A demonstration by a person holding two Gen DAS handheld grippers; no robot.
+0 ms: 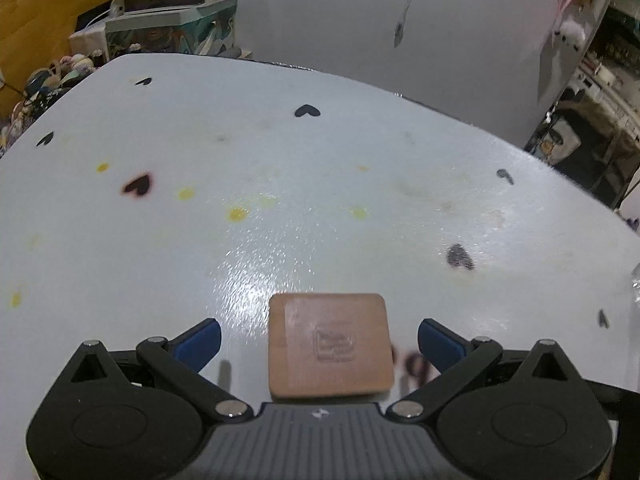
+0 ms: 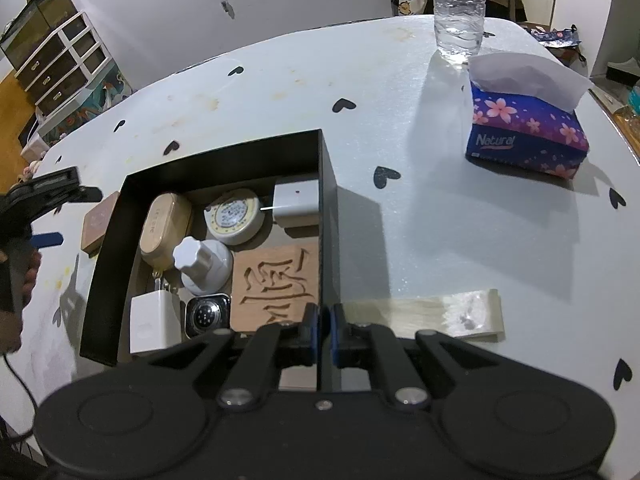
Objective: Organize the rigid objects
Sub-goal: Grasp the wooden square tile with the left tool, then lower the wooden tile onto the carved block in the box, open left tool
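A square brown wooden block (image 1: 328,346) with a stamped mark lies flat on the white table (image 1: 280,200). My left gripper (image 1: 320,340) is open wide around it, and its blue pads (image 1: 200,342) stand clear of the block's sides. In the right wrist view the same block (image 2: 96,224) sits just outside the left wall of a black box (image 2: 224,160), with the left gripper (image 2: 72,216) over it. My right gripper (image 2: 325,330) is shut on the box's thin right wall. Inside the box lie a carved wooden tile (image 2: 276,280), a beige case (image 2: 164,228), a round tape measure (image 2: 234,216) and other small items.
A purple tissue box (image 2: 528,136) and a water bottle (image 2: 460,8) stand at the far right of the table. A pale flat strip (image 2: 440,312) lies right of the box. A drawer cabinet (image 2: 56,64) stands beyond the table's left edge.
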